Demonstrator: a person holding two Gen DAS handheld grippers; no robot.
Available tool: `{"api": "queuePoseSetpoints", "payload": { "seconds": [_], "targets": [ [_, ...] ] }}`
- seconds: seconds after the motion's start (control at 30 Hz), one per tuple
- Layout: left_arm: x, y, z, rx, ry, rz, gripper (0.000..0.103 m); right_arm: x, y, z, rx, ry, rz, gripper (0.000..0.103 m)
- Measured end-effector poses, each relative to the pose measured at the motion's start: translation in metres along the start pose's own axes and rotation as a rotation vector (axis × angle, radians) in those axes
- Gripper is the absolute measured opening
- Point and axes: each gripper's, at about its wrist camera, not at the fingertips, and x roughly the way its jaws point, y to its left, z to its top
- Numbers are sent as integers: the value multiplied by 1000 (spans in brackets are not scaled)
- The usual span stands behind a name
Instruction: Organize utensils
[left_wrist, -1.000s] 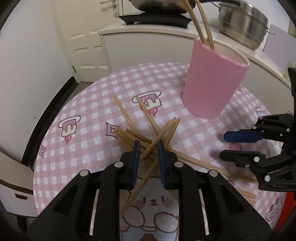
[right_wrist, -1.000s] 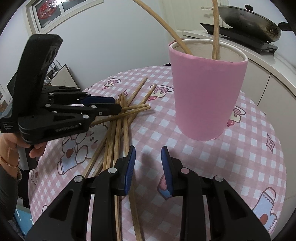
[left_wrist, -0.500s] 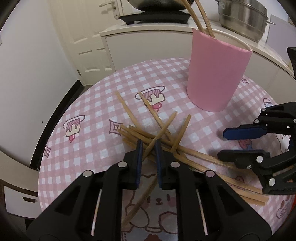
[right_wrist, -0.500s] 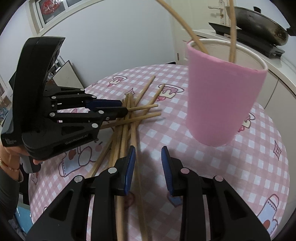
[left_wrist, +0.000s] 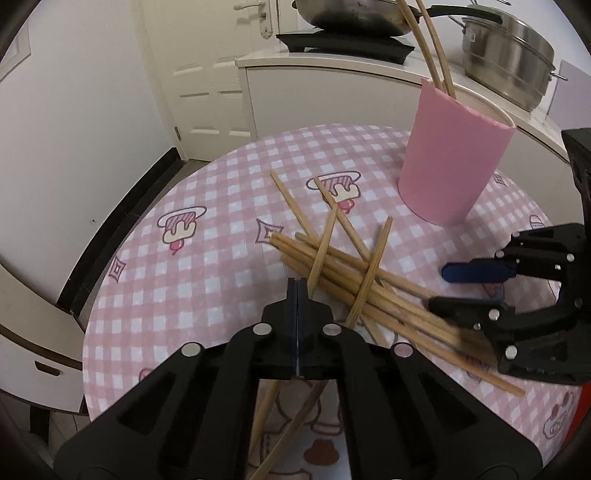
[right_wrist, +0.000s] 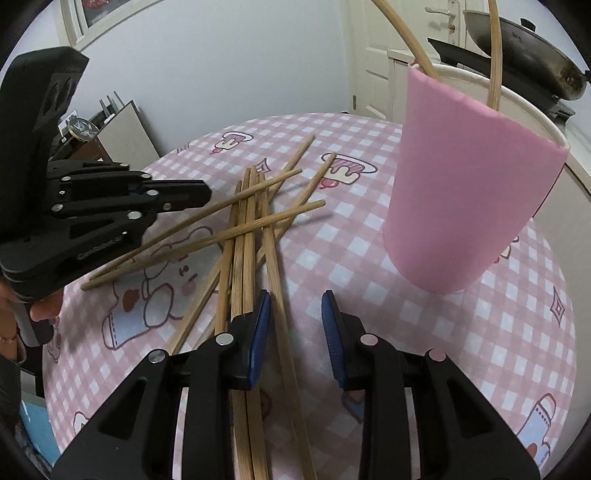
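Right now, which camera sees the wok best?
The left wrist view. The wok sits near the middle of the top edge, on its black stove, though its top is cut off. The right wrist view shows the wok squeezed into the top right corner, partly behind a chopstick in the pink cup.
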Motion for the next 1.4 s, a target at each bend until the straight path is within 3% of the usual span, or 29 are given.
{"api": "queuePoseSetpoints", "payload": {
  "seconds": [0.1,0.6,0.63,0.67,0.7,0.9,0.97,1.1,1.17,1.27,1.4],
  "targets": [
    [-6,3,-2,-29,-18,-8,1,1,4,0,-12,6,-17,19],
    [1,7,6,-72,-8,-30,3,-8,-3,-10,-11,6,-17,19],
    [3,6,6,-71,-5,-32,18,-8,-4,-9,-10,6,-16,19],
    [5,6,6,-73,-8,-30,43,-8,-5,-8,-11,6,-15,19],
    [4,7,7,-76,-21,-21,51,-8,-5,-7,-12,5,-15,19],
    [11,8,10,-70,-20,-20,47,-7,-10,-1,-17,1,-11,19],
    [17,8,9,-61,3,-28,34,-6,-11,0,-18,0,-8,19],
    [22,6,7,-66,13,-48,25,-4,-11,1,-18,-2,-5,19],
    [22,5,7,-57,18,-56,12,-4,-11,2,-19,-3,-8,17],
    [22,2,6,-45,17,-37,10,-3,-11,2,-21,-1,-14,8],
    [12,7,4,-69,1,-24,6,-5,-11,0,-22,4,-21,6]
  ]
}}
